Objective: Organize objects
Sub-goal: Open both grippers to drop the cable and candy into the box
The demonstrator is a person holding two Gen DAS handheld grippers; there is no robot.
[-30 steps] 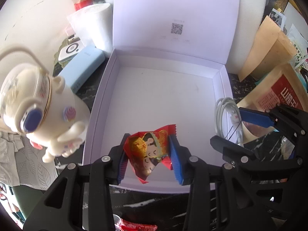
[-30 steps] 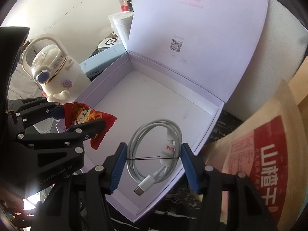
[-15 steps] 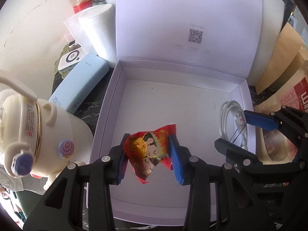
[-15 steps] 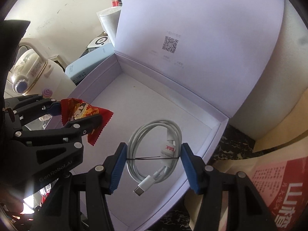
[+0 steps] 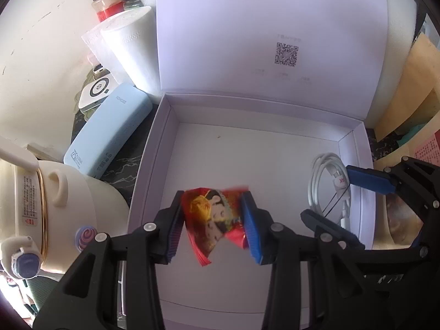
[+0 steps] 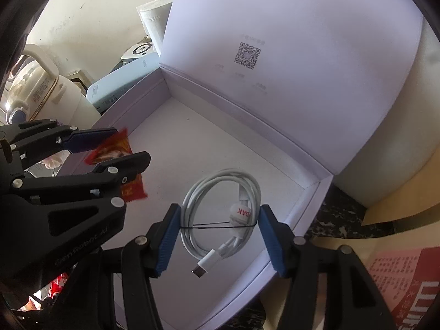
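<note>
Cluttered dark marble bench (image 5: 121, 162) against a pale wall, lavender box (image 5: 154, 148) open in the middle with its lid (image 5: 264, 27) standing up at the back.

Change over the last second: both grippers have come forward and down over the box. A second ago the left load hung at the near rim; now both loads sit well inside the walls. Grips unchanged.

- left gripper (image 5: 213, 217): fingers clenched on the red snack packet (image 5: 211, 214), hanging over the near-left part of the box floor. Can't tell whether its lower corner touches the floor yet.
- right gripper (image 6: 220, 228): fingers clenched across the coiled white cable (image 6: 220, 209), pads pressing the coil's two sides, USB plug dangling toward camera. It's over the right side of the box, near the right wall.

Read: this is the placing step, both items lined up for release. Probably needs a bit more descent, then open.

Containers: box floor looks bare apart from a tiny dark speck; nothing rests in it yet.

Around it: cream astronaut-style bottle (image 5: 41, 206) and light blue case (image 5: 110, 134) left of the box, paper towel roll (image 5: 129, 44) and jars (image 5: 110, 2) behind those, brown paper bags (image 5: 407, 93) on the right. Not touched.

Risk: packet is light and crumpled, may stick to a pad on release.
</note>
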